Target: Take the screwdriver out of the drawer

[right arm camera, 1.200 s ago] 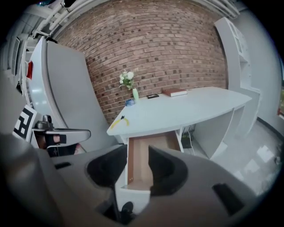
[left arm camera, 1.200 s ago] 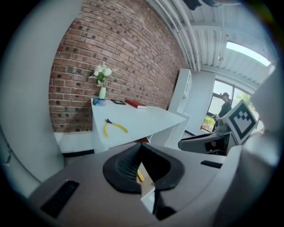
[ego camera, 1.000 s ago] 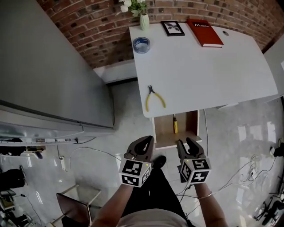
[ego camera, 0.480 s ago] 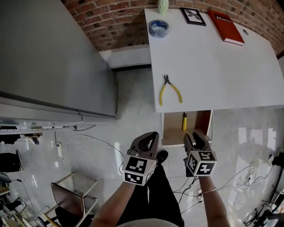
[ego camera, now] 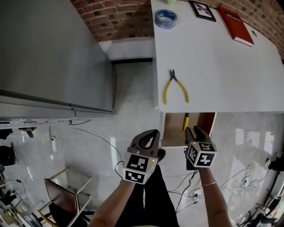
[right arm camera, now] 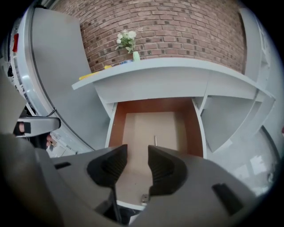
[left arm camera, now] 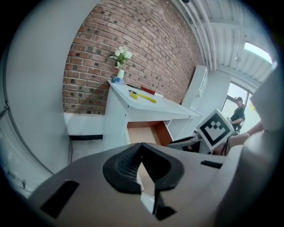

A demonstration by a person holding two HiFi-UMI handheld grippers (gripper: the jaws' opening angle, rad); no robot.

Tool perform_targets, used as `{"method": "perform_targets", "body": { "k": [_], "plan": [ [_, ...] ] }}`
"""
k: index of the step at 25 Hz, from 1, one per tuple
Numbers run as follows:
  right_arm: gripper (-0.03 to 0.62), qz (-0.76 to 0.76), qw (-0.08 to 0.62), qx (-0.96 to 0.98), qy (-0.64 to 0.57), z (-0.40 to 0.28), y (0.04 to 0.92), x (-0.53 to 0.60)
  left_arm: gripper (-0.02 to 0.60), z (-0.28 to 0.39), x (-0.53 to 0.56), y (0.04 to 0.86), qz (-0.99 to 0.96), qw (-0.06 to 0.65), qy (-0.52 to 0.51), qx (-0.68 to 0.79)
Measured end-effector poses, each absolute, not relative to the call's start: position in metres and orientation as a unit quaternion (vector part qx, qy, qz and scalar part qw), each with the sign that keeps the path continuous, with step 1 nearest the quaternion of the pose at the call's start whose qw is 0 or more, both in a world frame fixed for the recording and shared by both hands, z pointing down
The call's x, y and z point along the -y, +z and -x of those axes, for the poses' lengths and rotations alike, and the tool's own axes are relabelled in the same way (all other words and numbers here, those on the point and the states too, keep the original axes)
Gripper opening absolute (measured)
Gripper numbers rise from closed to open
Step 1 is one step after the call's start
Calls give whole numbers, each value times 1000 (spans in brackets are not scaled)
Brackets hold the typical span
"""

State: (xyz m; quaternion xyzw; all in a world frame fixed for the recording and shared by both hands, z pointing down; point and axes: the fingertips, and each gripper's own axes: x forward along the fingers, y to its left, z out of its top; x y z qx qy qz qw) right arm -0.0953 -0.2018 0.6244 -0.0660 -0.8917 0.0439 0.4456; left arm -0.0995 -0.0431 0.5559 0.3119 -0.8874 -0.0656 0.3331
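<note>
The right claw (right arm camera: 137, 155) stands slightly spread and empty, the screwdriver (right arm camera: 155, 140) just ahead in the drawer (right arm camera: 116, 122); the left claw (left arm camera: 141, 148) is pressed together on nothing; the book (ego camera: 237, 20) title is unreadable.

Left claw (ego camera: 151, 135) closed empty, right claw (ego camera: 192, 130) slightly parted.

pliers (ego camera: 175, 87) | tape roll (ego camera: 166, 18) | red book (ego camera: 239, 25) | framed picture (ego camera: 203, 10) | all on white table (ego camera: 222, 66)
</note>
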Motion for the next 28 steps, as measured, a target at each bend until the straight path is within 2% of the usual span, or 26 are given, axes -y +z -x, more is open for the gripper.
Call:
{"method": "perform_targets", "body": {
  "k": [28],
  "plan": [
    [147, 52, 512, 857, -21, 135, 730, 234, -6, 110, 50, 613, -296, 361, -74, 881]
  ]
}}
